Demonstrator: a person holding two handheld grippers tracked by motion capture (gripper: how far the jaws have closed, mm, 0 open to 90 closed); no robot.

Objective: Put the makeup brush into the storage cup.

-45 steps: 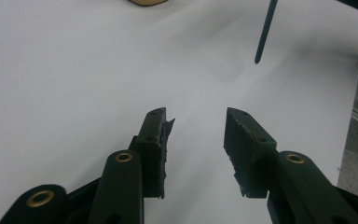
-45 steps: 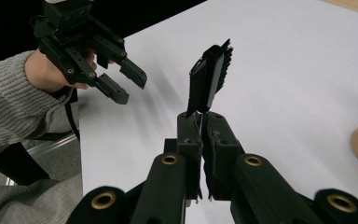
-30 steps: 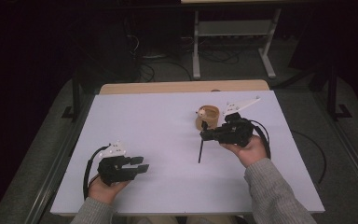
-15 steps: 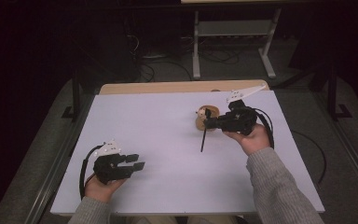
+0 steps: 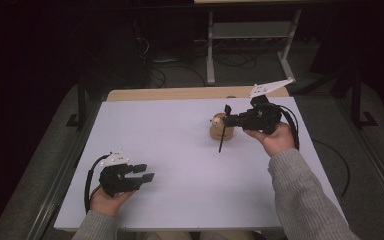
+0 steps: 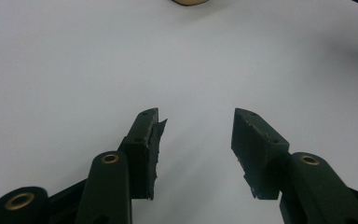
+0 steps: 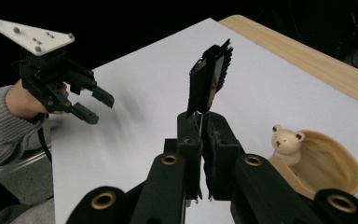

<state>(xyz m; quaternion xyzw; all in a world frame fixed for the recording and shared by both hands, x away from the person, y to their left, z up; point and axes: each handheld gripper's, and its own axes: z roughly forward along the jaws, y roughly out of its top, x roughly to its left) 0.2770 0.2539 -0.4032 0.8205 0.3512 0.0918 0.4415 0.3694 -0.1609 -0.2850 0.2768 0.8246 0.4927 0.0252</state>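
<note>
The right hand-held gripper [image 5: 228, 120] is clenched on a black comb [image 5: 223, 131], its jaws pinching the thin handle. In the high view the comb hangs from the jaws, its toothed head at 12 o'clock of the grip and the slim handle pointing down toward 6 o'clock, its tip over the white tabletop [image 5: 180, 150]. In the right gripper view the comb [image 7: 209, 79] rises upright out of the closed jaws, teeth facing 3 o'clock.

Just beside the comb, at its 3 o'clock in the right gripper view, sits a small wooden bowl [image 7: 328, 165] with a little bear figure [image 7: 286, 140] on its rim. In the high view the bowl [image 5: 221, 131] stands on the tabletop right behind the comb, at about 1 o'clock of the tabletop's middle. Whether the comb touches the bowl cannot be told.

The left hand-held gripper [image 5: 142, 171] rests low at about 7 o'clock of the tabletop, well apart from the comb and bowl. Its jaws have just been opening and stand released, with nothing between them; the left gripper view shows bare white surface in the gap and the bowl [image 6: 189, 2] far off at 12 o'clock.
</note>
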